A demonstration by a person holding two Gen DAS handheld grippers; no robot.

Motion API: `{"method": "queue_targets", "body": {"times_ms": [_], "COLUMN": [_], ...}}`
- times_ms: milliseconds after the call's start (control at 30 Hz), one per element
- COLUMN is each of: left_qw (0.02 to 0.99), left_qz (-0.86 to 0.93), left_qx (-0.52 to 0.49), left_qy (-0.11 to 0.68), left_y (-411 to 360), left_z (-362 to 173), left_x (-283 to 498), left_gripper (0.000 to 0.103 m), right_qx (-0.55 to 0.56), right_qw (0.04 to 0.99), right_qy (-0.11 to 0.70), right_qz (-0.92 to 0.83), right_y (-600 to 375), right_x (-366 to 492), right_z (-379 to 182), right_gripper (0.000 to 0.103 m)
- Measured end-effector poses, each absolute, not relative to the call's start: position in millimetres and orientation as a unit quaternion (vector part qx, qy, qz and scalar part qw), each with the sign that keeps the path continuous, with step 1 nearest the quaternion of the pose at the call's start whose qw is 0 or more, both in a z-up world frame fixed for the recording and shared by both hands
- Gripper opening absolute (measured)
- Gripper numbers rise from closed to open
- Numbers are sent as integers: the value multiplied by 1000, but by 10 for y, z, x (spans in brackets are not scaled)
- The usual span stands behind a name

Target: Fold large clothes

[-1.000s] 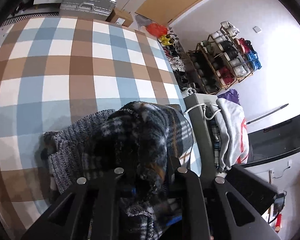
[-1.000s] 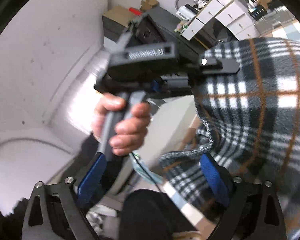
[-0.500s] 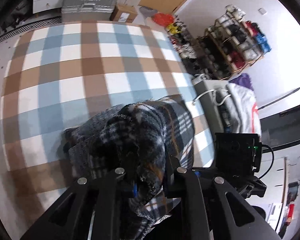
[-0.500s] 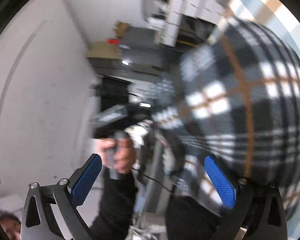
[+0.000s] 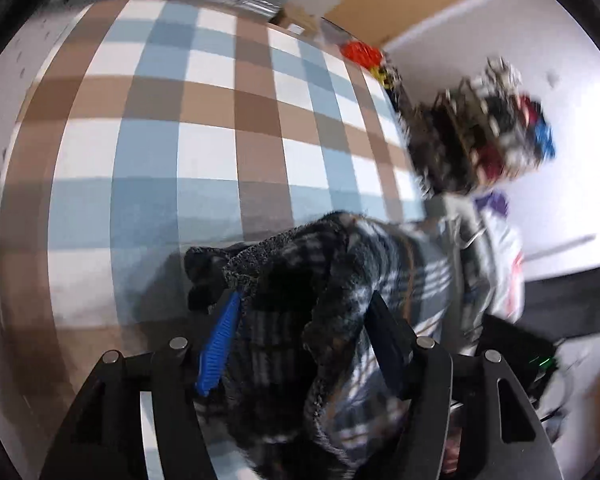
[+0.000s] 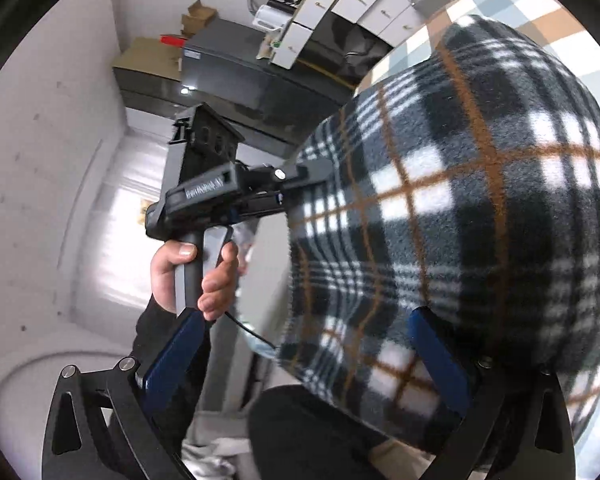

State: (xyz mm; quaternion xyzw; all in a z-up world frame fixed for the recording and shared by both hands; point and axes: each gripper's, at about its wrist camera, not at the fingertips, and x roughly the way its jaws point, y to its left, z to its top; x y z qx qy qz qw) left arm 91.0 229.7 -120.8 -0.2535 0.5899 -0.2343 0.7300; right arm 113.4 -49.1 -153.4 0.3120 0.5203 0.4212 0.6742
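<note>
The checked cloth (image 5: 204, 128), in brown, pale blue and white squares, was the largest thing in the left wrist view, spread flat over a broad surface that filled most of the frame. Whether that surface was a bench, a bed or the floor could not be told.

Next in size was the plaid fleece garment (image 6: 460, 216), dark grey and white with thin orange lines. In the right wrist view it bulged as a rounded mass across the right half of the frame, lifted clear of the checked cloth seen behind it. In the left wrist view the same garment (image 5: 332, 280) was bunched in a heap at the near edge of the cloth, one fuzzy hem hanging forward.

The left gripper (image 5: 300, 328) had its jaws parted, with the bunched fleece lying between them; its blue pad (image 5: 218, 344) showed bare on one side, so it was released rather than pinching. From the right wrist camera the left gripper's body (image 6: 220, 192) appeared with the person's left hand (image 6: 192, 276) wrapped round its handle.

The right gripper (image 6: 304, 356) was spread wide, gripping nothing; the fleece draped over one finger (image 6: 440, 360) only.

A blurred shoe rack (image 5: 492, 136) stood by the far wall.
</note>
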Motion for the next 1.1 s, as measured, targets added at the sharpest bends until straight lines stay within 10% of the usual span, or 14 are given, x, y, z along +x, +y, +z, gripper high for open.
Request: {"method": "queue_targets", "body": {"times_ms": [300,800,1100], "left_qw": [775,740,754], "left_qz": [-288,-290,-310], "left_qx": [-203,-325,-339], "left_qy": [526,513,470], "left_y": [2089,1987,2123], "left_z": [-285,-1641,-1640], "left_x": [76,-76,-198], "left_gripper": [60,59,59], "right_qx": [376,445,119], "right_qw": [641,601,814], "right_qy": [516,489,475], "right_qz": [426,449,312], "right_y": [-751,-1019,-657], "right_x": [1132,1107,1026], "right_z": [-1622,-1718,-723], "right_gripper": [103,103,103]}}
